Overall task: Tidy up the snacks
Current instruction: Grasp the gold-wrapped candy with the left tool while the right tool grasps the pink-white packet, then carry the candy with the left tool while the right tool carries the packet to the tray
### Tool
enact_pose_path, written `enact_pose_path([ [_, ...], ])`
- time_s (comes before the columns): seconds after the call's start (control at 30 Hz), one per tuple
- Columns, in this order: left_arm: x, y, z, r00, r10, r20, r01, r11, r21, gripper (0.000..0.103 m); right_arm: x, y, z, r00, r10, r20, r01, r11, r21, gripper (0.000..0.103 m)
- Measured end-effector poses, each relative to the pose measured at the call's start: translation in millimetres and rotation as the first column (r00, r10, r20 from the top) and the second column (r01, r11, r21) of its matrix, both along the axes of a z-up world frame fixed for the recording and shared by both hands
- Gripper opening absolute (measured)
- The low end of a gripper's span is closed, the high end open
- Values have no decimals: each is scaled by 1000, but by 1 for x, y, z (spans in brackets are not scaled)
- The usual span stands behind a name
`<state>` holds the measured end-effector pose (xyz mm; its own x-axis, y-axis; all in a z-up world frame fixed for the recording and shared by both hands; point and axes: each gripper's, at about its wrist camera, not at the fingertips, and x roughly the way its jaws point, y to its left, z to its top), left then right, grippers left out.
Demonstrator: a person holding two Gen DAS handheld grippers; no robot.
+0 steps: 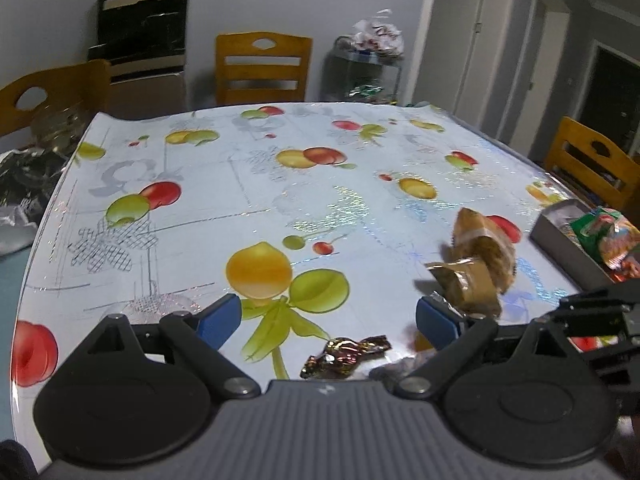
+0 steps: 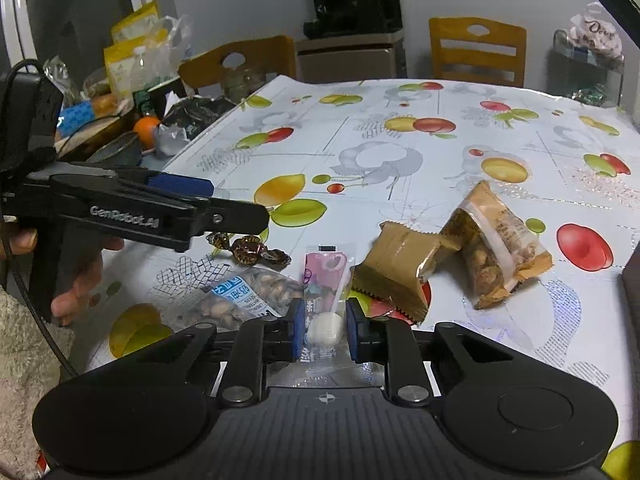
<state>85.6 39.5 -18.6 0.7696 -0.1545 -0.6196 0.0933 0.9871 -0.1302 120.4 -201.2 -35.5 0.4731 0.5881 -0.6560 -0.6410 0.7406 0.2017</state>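
Observation:
My right gripper [image 2: 324,330] is shut on a pink snack packet [image 2: 325,276] with a white sweet in its clear end, low over the table. Beside it lie a clear bag of seeds [image 2: 240,300], a brown foil packet [image 2: 400,272] and a bag of nuts [image 2: 492,244]. A dark foil-wrapped candy [image 1: 344,356] lies on the cloth between the blue pads of my open left gripper [image 1: 328,320], close to its base. Seen from the right wrist, the left gripper [image 2: 224,200] hovers just above that candy [image 2: 248,250]. The brown packet [image 1: 468,284] touches its right finger.
The table wears a fruit-print cloth [image 1: 240,184]. A grey box [image 1: 560,240] holding green and orange packets stands at the right edge. Wooden chairs [image 1: 262,68] ring the table. Bags, a bowl and an orange [image 2: 146,128] crowd the far left side.

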Motion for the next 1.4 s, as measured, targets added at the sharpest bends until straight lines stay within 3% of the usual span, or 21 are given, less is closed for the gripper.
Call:
enact_pose_path([
  [0.2,-2,-5,-3,998,-59,-16,59,998,-2,90,-8,-8,7,1000,-4,30,4,1000,7,23],
  [0.27,0,-8,-7,996,-77,-35,78,997,4,81,-10,-10,9,999,-15,42,14,1000,11,23],
  [0.33,2,-10,-12,994,-91,-63,92,996,5,64,-10,-13,11,998,-32,52,31,999,21,23],
  [0.4,4,-12,-16,991,-98,-86,99,995,11,57,-9,-15,12,998,-40,53,38,999,29,23],
  [0.67,1,-15,-17,987,-141,-76,142,990,6,43,-11,-17,13,998,-36,55,34,999,32,23],
  [0.83,2,-12,-15,988,-139,-71,137,990,-26,18,-11,-17,12,998,-37,48,35,999,35,23],
  [1.13,7,-9,-19,996,-67,-58,66,998,-14,18,-12,-17,11,998,-37,48,36,999,38,23],
  [1.4,13,8,-20,997,-7,-81,0,996,-88,18,-14,-21,12,998,-40,41,38,998,50,23],
])
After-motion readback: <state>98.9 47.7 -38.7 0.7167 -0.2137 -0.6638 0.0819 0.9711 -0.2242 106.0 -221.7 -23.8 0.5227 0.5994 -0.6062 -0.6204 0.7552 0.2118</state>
